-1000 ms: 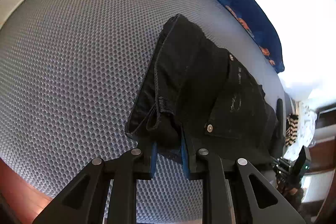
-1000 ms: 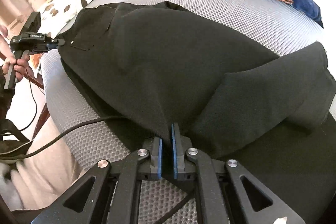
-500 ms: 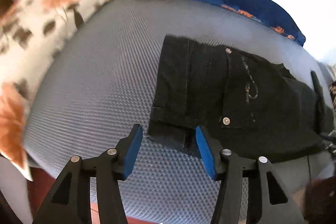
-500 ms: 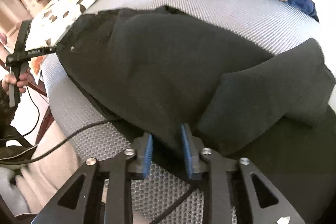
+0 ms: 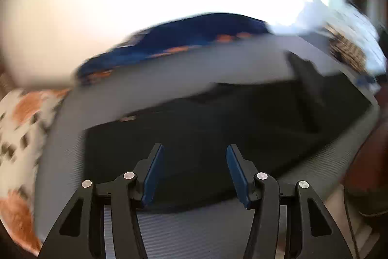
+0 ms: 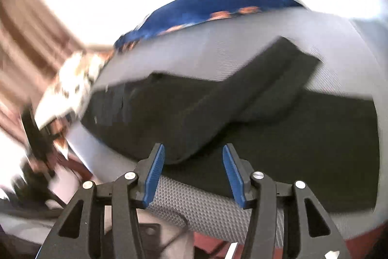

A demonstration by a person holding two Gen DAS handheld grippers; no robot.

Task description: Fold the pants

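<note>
The black pants (image 5: 218,132) lie on the grey mesh mattress (image 5: 169,79), along its near edge, and they look long and flat with one fold already made. In the right wrist view the pants (image 6: 242,137) have one leg flap lying slanted on top, reaching up toward the far right corner of the mattress (image 6: 242,57). The left gripper (image 5: 194,171) has its two blue pads spread apart, and nothing is between them; its jaws have just been opening. The right gripper (image 6: 192,171) is spread apart too and holds nothing, and its jaws have also just been opening; the folded edge of the cloth lies just past its tips. Both pictures are blurry, so the small parts of the pants are hard to see. A blue blanket (image 5: 184,38) sits at the far edge of the mattress, and a white pillow with orange spots (image 5: 21,118) is at the left edge. I think the step in hand is letting go after laying a fold down. The pants are not a small neat pile yet. The next move probably calls for picking one end of the long cloth with both claws, pinching it well, and bringing it over to the other end so the edges line up. The slanted flap may need smoothing first.
</note>
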